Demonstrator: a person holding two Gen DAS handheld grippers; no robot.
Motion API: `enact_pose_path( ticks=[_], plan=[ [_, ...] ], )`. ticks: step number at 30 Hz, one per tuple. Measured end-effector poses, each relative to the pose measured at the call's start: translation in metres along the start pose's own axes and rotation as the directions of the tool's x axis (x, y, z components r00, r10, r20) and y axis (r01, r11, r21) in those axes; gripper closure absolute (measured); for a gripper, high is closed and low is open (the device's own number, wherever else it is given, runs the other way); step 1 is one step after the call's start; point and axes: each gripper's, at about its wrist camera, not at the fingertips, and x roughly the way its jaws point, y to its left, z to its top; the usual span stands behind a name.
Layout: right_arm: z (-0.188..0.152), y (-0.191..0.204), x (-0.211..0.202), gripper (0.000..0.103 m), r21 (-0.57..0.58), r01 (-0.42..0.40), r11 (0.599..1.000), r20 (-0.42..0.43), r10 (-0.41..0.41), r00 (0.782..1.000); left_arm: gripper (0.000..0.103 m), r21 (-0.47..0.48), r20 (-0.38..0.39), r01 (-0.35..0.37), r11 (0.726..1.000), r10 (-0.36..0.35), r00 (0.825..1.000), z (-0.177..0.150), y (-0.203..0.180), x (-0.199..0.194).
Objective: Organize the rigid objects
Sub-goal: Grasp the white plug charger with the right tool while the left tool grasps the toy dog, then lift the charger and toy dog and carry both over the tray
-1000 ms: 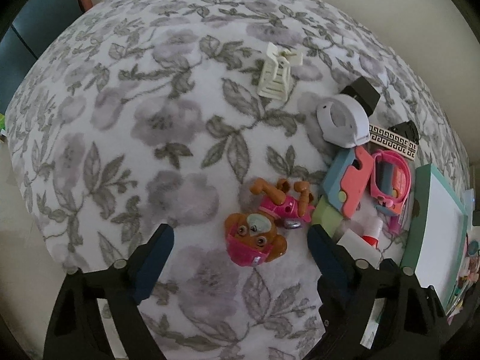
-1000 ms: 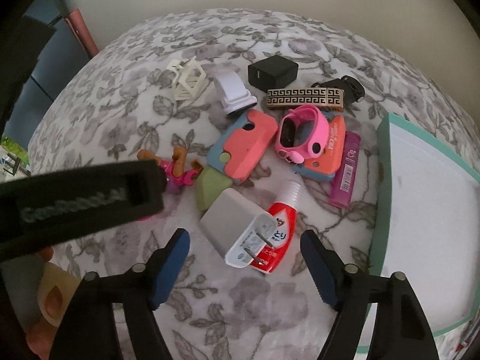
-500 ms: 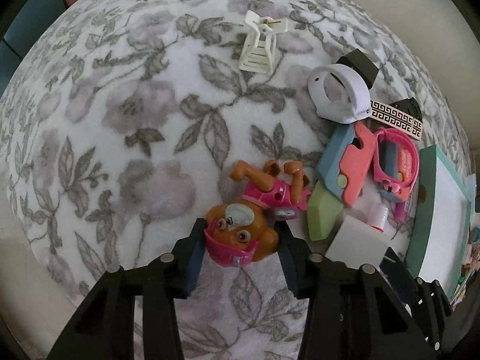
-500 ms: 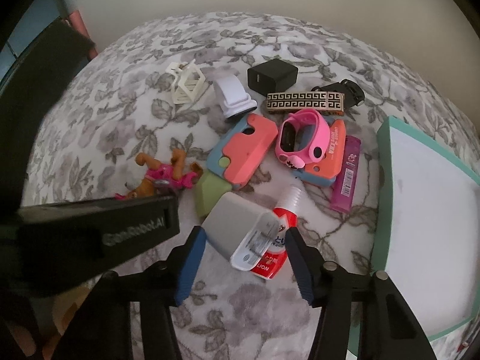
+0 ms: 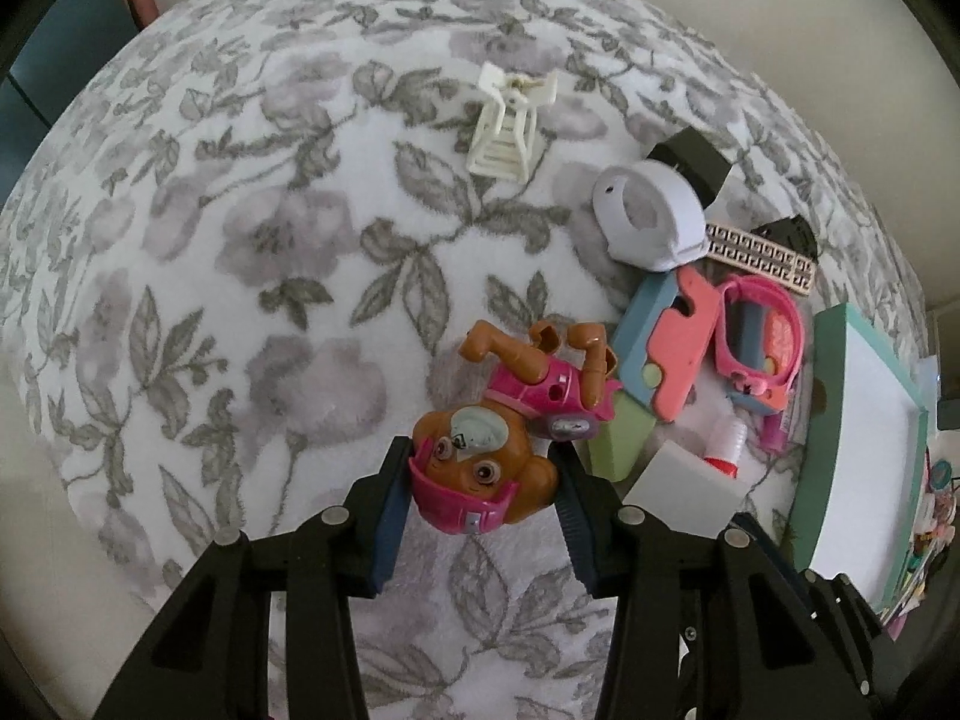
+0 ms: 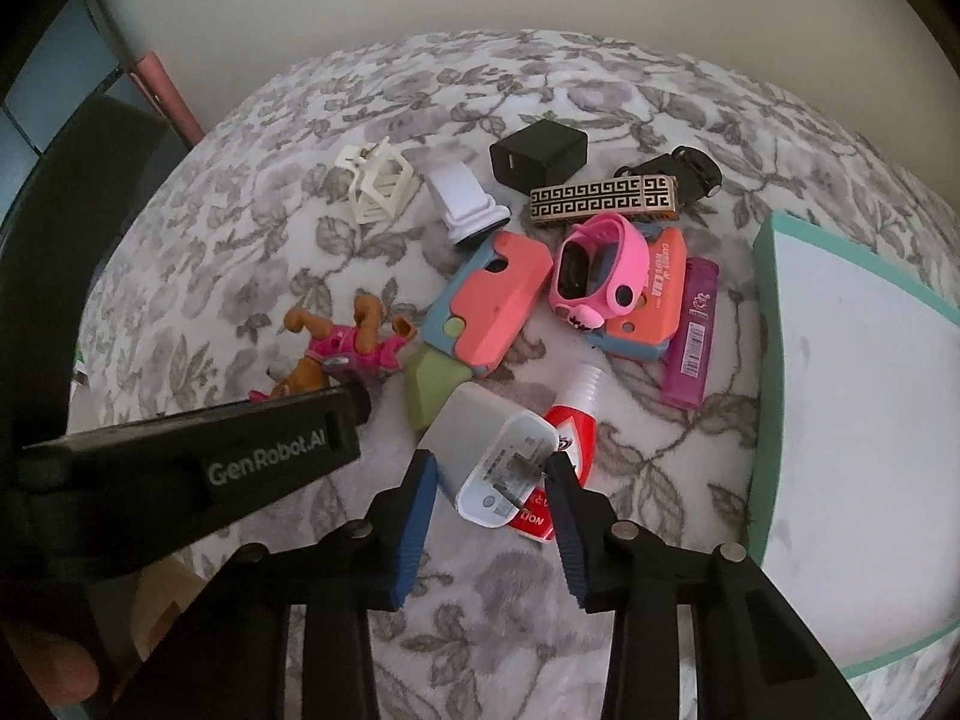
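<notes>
A brown toy dog in a pink outfit [image 5: 510, 420] lies on the floral blanket [image 5: 240, 240]. My left gripper [image 5: 480, 474] is shut on the dog's head. The dog also shows in the right wrist view [image 6: 342, 354], partly behind the left gripper's arm. My right gripper [image 6: 489, 474] is shut on a white plug charger [image 6: 486, 456], prongs toward the camera. The charger rests against a red-and-white tube [image 6: 570, 438]. A teal-rimmed white tray [image 6: 852, 420] stands at the right.
A pile lies between the dog and the tray: a coral-and-blue case [image 6: 486, 306], a pink watch [image 6: 600, 270], a purple lighter [image 6: 693, 342], a patterned bar [image 6: 603, 198], a black cube charger [image 6: 537, 153], a white holder [image 6: 465, 204], a cream hair clip [image 6: 378, 186].
Both grippers have closed from open: the left onto the toy dog's head, the right onto the white charger. Both have moved forward to their objects.
</notes>
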Motion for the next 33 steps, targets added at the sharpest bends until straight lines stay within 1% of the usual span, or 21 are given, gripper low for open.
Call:
enact_pose_path(
  ticks=[4,9,10,11,13,18,22,25,27,28,30,32,33],
  plan=[
    [0.000,-0.003,-0.006,0.071,0.020,-0.027,0.999,0.014,0.026,1.000,0.056,-0.011,0.021,0.005,1.000,-0.005,1.000,0.001,-0.001,-0.009],
    [0.000,-0.008,-0.009,0.074,0.043,-0.052,0.998,0.019,0.051,0.999,0.056,-0.008,0.028,0.012,1.000,-0.011,1.000,0.005,-0.007,-0.008],
    [0.000,-0.009,-0.010,0.076,0.050,-0.060,0.997,0.022,0.059,0.998,0.056,-0.008,0.029,0.016,1.000,-0.016,0.999,0.003,-0.004,-0.011],
    [0.001,-0.011,-0.012,0.080,0.055,-0.070,0.996,0.027,0.069,0.997,0.056,-0.008,0.031,0.021,1.000,-0.021,0.999,0.001,-0.001,-0.015],
    [0.002,-0.013,-0.015,0.086,0.063,-0.087,0.994,0.037,0.085,0.996,0.056,-0.010,0.032,0.023,1.000,-0.023,0.999,0.003,-0.002,-0.016],
    [0.002,-0.021,-0.017,0.086,0.092,-0.124,0.988,0.041,0.121,0.992,0.056,-0.013,0.027,0.040,0.999,-0.039,0.999,0.002,0.000,-0.018],
    [0.002,-0.020,-0.013,0.086,0.106,-0.136,0.985,0.032,0.134,0.990,0.056,-0.023,0.026,0.051,0.998,-0.050,0.998,0.002,0.005,-0.019],
    [0.003,-0.018,-0.011,0.085,0.116,-0.145,0.983,0.029,0.143,0.989,0.056,-0.045,0.024,0.041,0.998,-0.040,0.999,0.001,0.012,-0.019],
    [0.004,-0.015,-0.012,0.085,0.104,-0.132,0.986,0.038,0.128,0.991,0.056,-0.058,0.022,0.033,0.998,-0.032,0.999,0.001,0.016,-0.019],
    [0.005,-0.014,-0.012,0.085,0.100,-0.129,0.987,0.039,0.125,0.991,0.056,-0.066,0.019,0.030,0.997,-0.029,0.999,0.001,0.019,-0.019],
    [0.006,-0.013,-0.010,0.079,0.098,-0.131,0.987,0.039,0.127,0.991,0.056,-0.083,0.014,0.032,0.996,-0.030,0.999,0.000,0.024,-0.018],
    [0.007,-0.013,-0.010,0.059,0.097,-0.133,0.986,0.042,0.130,0.991,0.056,-0.098,0.009,0.039,0.994,-0.038,0.999,0.000,0.028,-0.018],
    [0.007,-0.013,-0.010,0.057,0.099,-0.137,0.986,0.049,0.133,0.990,0.056,-0.103,0.008,0.041,0.994,-0.041,0.999,-0.001,0.030,-0.019]
  ],
)
